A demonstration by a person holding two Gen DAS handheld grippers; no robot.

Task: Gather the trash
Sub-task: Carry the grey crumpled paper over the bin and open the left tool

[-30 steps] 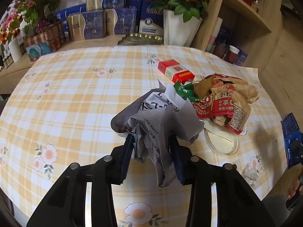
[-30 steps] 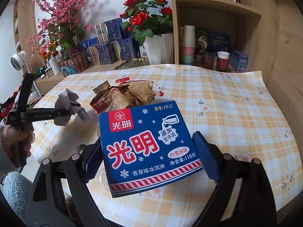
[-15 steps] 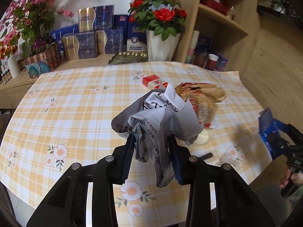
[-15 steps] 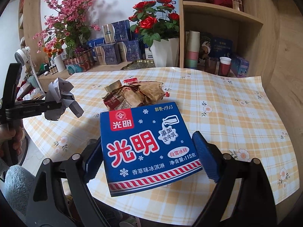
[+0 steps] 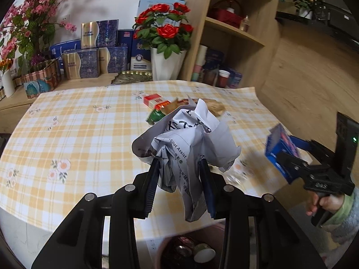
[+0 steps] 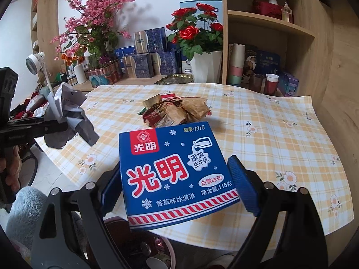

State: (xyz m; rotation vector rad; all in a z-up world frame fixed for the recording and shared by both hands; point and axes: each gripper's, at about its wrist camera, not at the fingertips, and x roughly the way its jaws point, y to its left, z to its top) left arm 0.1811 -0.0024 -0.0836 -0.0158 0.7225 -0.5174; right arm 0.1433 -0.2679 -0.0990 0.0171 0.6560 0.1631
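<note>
My left gripper (image 5: 179,168) is shut on a crumpled grey-white paper (image 5: 190,139), held in the air over the table's near edge; the paper also shows in the right wrist view (image 6: 65,116). My right gripper (image 6: 177,179) is shut on a blue ice cream box (image 6: 175,170), held level above the table's edge; the box also shows in the left wrist view (image 5: 280,152). A dark trash bin (image 5: 190,251) with cups and cans inside stands on the floor below both grippers, also in the right wrist view (image 6: 143,246).
On the yellow checked tablecloth (image 5: 78,134) lie a red cigarette pack (image 5: 156,100), a green wrapper (image 5: 156,115) and crumpled brown wrappers (image 6: 179,112). A white vase of red roses (image 5: 166,65), gift boxes and a wooden shelf (image 6: 269,29) stand behind the table.
Both grippers have pulled back from the table middle to its near edge, still holding the paper and the box. The trash bin has come into view below them.
</note>
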